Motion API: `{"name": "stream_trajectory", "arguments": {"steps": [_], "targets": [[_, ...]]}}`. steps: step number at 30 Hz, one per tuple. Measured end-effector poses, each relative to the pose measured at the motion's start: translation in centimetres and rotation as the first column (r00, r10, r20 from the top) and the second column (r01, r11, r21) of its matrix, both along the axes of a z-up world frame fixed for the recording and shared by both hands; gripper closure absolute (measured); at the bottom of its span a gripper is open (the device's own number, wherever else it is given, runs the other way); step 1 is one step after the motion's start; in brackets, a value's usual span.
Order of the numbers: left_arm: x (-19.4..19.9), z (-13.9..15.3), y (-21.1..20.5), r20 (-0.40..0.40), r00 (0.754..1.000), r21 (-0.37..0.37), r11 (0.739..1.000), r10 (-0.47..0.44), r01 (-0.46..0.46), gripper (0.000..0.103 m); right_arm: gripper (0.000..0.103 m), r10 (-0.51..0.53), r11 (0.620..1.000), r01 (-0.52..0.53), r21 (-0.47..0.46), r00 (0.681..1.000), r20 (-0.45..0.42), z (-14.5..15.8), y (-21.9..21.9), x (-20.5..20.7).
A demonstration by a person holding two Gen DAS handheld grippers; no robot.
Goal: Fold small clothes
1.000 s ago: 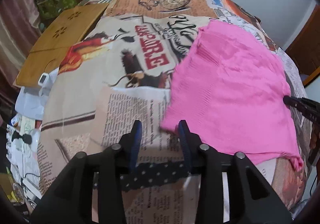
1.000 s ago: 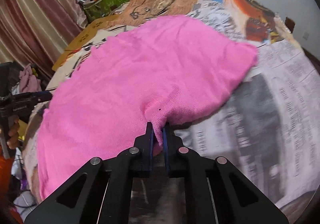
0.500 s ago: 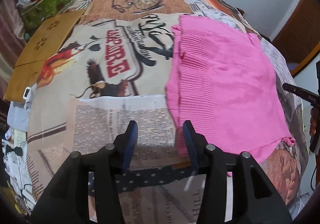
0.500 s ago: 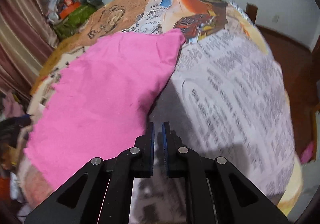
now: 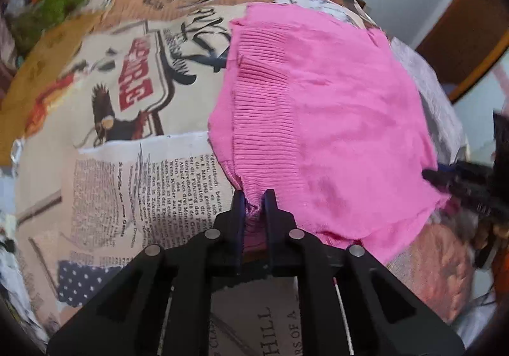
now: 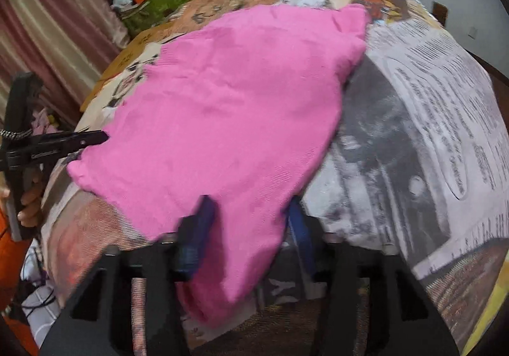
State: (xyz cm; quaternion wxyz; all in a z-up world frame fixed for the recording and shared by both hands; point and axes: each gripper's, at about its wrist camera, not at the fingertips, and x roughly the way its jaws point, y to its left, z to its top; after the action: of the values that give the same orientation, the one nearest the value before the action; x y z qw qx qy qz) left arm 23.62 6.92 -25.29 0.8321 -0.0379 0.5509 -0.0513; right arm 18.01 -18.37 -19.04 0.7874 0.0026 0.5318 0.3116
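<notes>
The left tool point(image 5: 253, 204) went from open beside the pink garment point(image 5: 324, 120) to closing on its ribbed edge. The right tool point(image 6: 251, 222) spread wide, with a corner of the garment lying between its fingers.

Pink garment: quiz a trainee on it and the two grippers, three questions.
1. True or false: the pink garment lies on a newspaper-print cover.
2. What lies between the fingers of the right gripper?
3. Which pinches the ribbed edge: A left gripper, B right gripper?
Key: 1 true. 2 the pink garment, jaws apart. 3 A, jaws closing on the ribbed cloth between them.
</notes>
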Motion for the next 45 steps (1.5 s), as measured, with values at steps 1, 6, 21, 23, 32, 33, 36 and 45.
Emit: {"name": "stream_trajectory", "arguments": {"steps": [1,6,21,23,32,33,36,45], "targets": [[-0.2,0.0,-0.2,0.002,1.000,0.000,1.000,-0.005,0.005,0.094,0.093,0.011,1.000,-0.011,-0.012,1.000,0.002,0.0,0.2,0.1],[-0.9,0.4,-0.3,-0.005,1.000,-0.026,1.000,-0.004,0.004,0.095,0.097,0.047,0.997,-0.045,-0.063,0.998,0.037,0.1,0.4,0.4],[-3.8,3.6,-0.3,0.042,0.999,0.028,1.000,-0.008,0.006,0.093,0.096,-0.009,0.996,0.016,-0.092,0.997,0.071,1.8,-3.1,-1.8],[-4.2,4.2,0.4,0.051,0.999,0.045,0.999,0.004,-0.006,0.088,0.091,-0.016,0.997,0.023,-0.079,0.996,0.091,2.6,-3.2,-2.4],[-6.5,3.2,0.2,0.020,0.999,0.113,0.993,-0.045,0.043,0.042,0.057,0.002,0.998,0.008,-0.067,0.990,0.143,3.9,-2.3,-4.3],[-6.5,2.9,-0.1,0.013,0.998,0.112,0.992,-0.055,0.053,0.041,0.057,0.006,0.997,0.003,-0.071,0.991,0.137,3.7,-2.2,-4.3],[-6.6,2.6,-1.2,0.011,0.995,0.127,0.988,-0.095,0.093,0.040,0.057,0.016,0.997,-0.008,-0.080,0.995,0.102,2.7,-1.8,-4.2],[-4.5,2.1,-4.2,0.003,0.984,0.121,0.977,-0.179,0.178,0.039,0.057,0.039,0.997,-0.035,-0.075,0.997,0.065,1.2,-0.4,-4.2]]}}
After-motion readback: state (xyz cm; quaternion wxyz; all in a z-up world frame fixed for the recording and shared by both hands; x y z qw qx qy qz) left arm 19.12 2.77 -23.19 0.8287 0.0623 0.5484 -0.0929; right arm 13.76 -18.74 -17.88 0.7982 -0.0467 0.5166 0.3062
